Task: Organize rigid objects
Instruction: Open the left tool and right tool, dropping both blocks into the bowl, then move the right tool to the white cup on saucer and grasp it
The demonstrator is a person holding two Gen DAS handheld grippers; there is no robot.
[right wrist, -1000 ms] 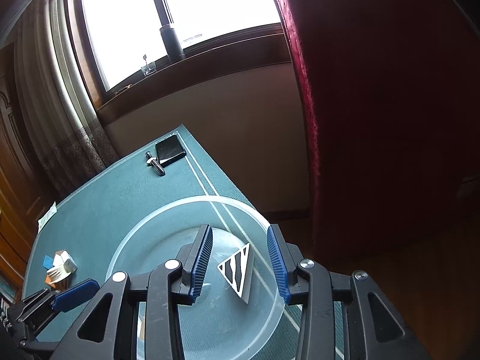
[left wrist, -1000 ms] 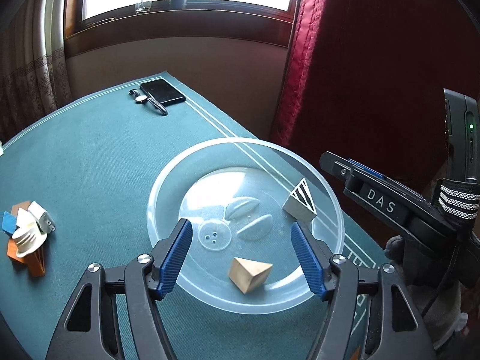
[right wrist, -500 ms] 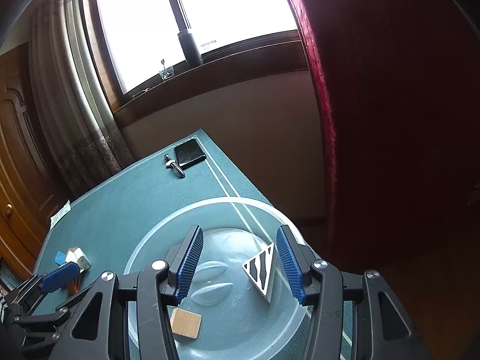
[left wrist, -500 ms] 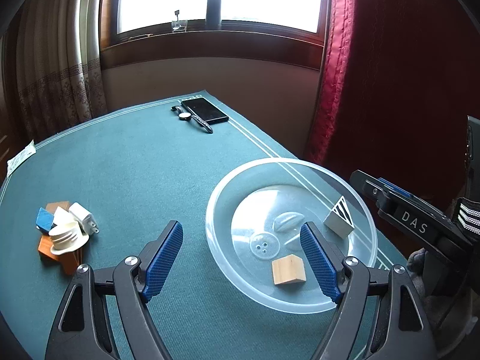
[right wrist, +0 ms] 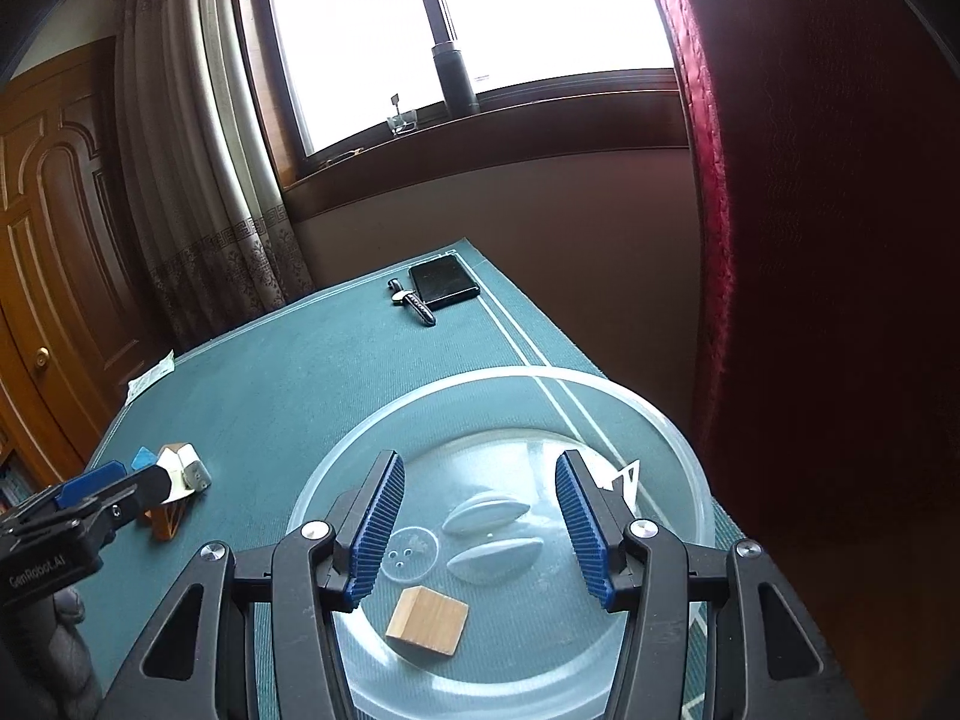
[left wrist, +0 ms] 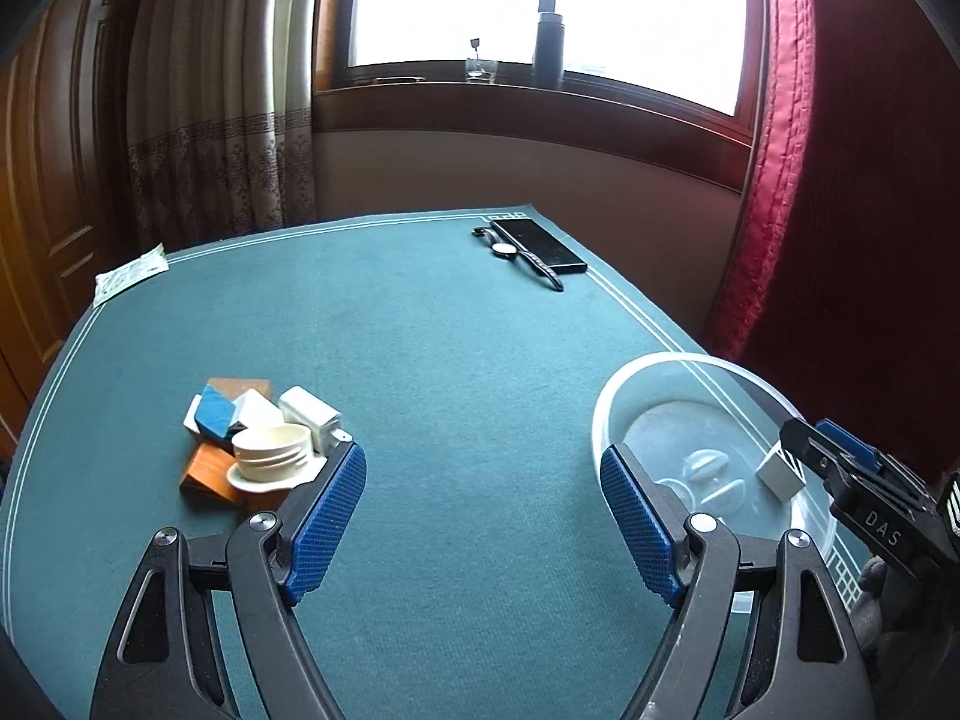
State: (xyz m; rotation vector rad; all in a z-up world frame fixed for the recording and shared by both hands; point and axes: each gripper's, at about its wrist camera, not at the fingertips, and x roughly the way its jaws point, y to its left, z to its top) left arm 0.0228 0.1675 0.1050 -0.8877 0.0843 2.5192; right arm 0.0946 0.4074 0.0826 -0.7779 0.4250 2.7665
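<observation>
Both grippers empty: left gripper (left wrist: 483, 516) jaws wide apart over the table (left wrist: 456, 360), right gripper (right wrist: 474, 525) jaws apart above the clear bowl (right wrist: 678, 438), wooden cube (right wrist: 427, 621) inside.

The worktop (left wrist: 456, 372) is teal with white border lines; the bowl (right wrist: 672, 438) is clear, the block (right wrist: 427, 621) pale wood, the curtain (left wrist: 840, 180) deep red, and the tongs' pads (right wrist: 378, 531) blue.

open left claw (left wrist: 483, 531) above green table (left wrist: 456, 372)

Bowl (right wrist: 678, 444): set at the table's (left wrist: 456, 360) right edge.
Inside bowl: wooden block (right wrist: 427, 621) in front, wedge (left wrist: 780, 474) to the right.
Left side: pile of pieces (left wrist: 258, 444).
Far edge: phone (left wrist: 540, 245), watch (left wrist: 516, 255) beside it.
</observation>
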